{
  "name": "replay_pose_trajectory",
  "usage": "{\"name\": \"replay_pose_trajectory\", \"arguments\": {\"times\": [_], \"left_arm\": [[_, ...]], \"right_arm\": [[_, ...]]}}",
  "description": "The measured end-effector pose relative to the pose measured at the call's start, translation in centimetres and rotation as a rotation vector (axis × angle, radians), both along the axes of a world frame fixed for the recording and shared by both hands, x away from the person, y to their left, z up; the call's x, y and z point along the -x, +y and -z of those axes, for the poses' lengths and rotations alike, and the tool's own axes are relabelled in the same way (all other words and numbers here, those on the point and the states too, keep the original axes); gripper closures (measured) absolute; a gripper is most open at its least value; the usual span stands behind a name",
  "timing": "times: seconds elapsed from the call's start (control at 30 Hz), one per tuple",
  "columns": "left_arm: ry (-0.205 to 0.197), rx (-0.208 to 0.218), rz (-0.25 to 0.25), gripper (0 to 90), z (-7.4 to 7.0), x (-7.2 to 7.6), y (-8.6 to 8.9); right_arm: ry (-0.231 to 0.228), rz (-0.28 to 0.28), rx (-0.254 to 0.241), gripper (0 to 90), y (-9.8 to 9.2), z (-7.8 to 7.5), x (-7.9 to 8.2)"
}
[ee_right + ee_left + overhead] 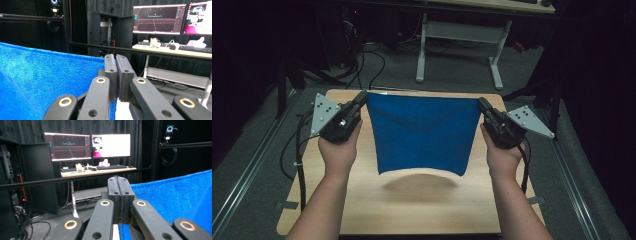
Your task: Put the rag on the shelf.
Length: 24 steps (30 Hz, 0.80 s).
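Observation:
A blue cloth (422,132) hangs stretched between the two grippers above the wooden table (422,205), its lower edge clear of the top and casting a shadow. My left gripper (362,97) is shut on the cloth's upper left corner; in the left gripper view the jaws of this gripper (120,181) are pressed together with the blue cloth (175,195) running off to the right. My right gripper (482,104) is shut on the upper right corner. In the right gripper view its jaws are closed at the gripper's tip (115,58), and the cloth (42,75) spreads leftward.
Beyond the table stands a white-legged desk (462,35) carrying two monitors (90,145) and a keyboard (112,167). Cables (367,65) lie on the grey floor. Black frame posts stand at both sides of the table. Dark curtains close the background.

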State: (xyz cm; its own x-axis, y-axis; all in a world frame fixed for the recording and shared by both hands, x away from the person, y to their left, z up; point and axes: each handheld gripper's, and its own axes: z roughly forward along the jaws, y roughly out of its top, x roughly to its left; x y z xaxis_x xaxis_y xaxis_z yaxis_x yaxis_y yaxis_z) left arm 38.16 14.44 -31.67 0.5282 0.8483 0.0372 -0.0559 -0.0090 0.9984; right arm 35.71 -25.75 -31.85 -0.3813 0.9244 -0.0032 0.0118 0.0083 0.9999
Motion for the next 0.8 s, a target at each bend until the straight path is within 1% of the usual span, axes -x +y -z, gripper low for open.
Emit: {"name": "replay_pose_trajectory", "arguments": {"times": [0.03,0.13,0.27,0.33,0.4,0.57,0.67,0.8], "left_arm": [[-0.004,-0.011,-0.004,90.0,-0.2,-0.3,-0.1],[-0.011,-0.023,-0.016,90.0,-0.7,-0.8,-0.3],[-0.028,-0.023,-0.033,90.0,-1.1,-1.5,-0.4],[-0.031,-0.022,-0.040,90.0,-1.3,-2.0,-0.5],[-0.031,-0.017,-0.045,90.0,-1.5,-2.5,-0.5],[-0.034,-0.006,-0.065,90.0,-2.1,-4.2,-0.3],[-0.037,-0.014,-0.073,90.0,-2.4,-5.2,-0.3],[-0.037,-0.034,-0.085,90.0,-2.7,-6.7,-0.6]], "right_arm": [[0.003,0.002,-0.002,88.5,0.0,-0.1,-0.2],[0.000,0.010,-0.004,88.5,-0.1,-0.5,-1.0],[-0.014,0.017,-0.005,88.5,0.0,-0.9,-1.7],[-0.022,0.020,-0.019,88.5,0.1,-1.1,-2.4],[-0.026,0.022,-0.017,88.5,0.1,-1.2,-2.7],[-0.030,0.027,-0.005,88.6,0.6,-2.0,-4.1],[-0.033,0.029,0.006,88.5,0.7,-2.6,-4.9],[-0.031,0.041,0.017,88.5,0.8,-3.1,-6.5]]}}
